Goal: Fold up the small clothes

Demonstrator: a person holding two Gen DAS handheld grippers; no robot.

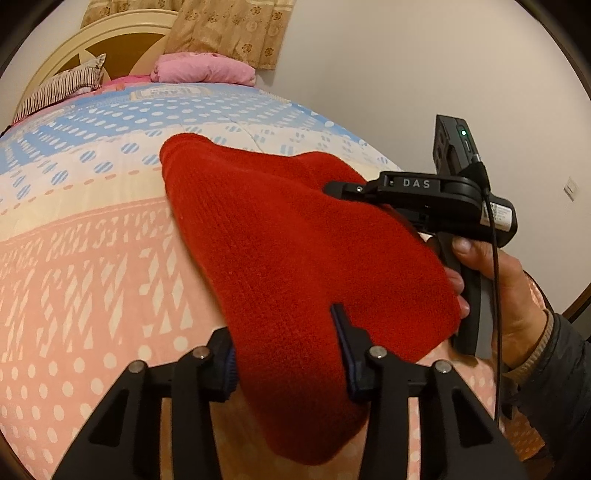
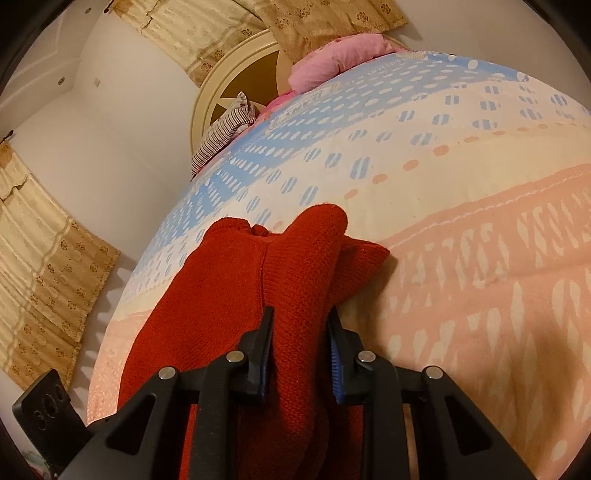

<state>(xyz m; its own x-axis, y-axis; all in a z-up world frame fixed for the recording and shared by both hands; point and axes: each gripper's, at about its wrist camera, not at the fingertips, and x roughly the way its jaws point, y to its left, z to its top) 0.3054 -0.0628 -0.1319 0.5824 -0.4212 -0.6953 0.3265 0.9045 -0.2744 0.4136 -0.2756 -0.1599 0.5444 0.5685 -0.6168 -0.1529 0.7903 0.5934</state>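
Where ribbed red knit (image 1: pixel 295 258) bunches | left tongs (image 1: pixel 288 354) grip it | right tongs (image 2: pixel 300 332) clamp it

Your left wrist cam sits close over the bed (image 1: pixel 92 266), tilted down, facing the headboard (image 1: pixel 122 40) at 11 o'clock; the right gripper (image 1: pixel 332 188) enters at 3 o'clock. Your right wrist cam is equally close, rolled, headboard at 12. Both share the red knit (image 2: pixel 221 295), pink pillow (image 2: pixel 332 59) and curtain (image 1: pixel 229 29)
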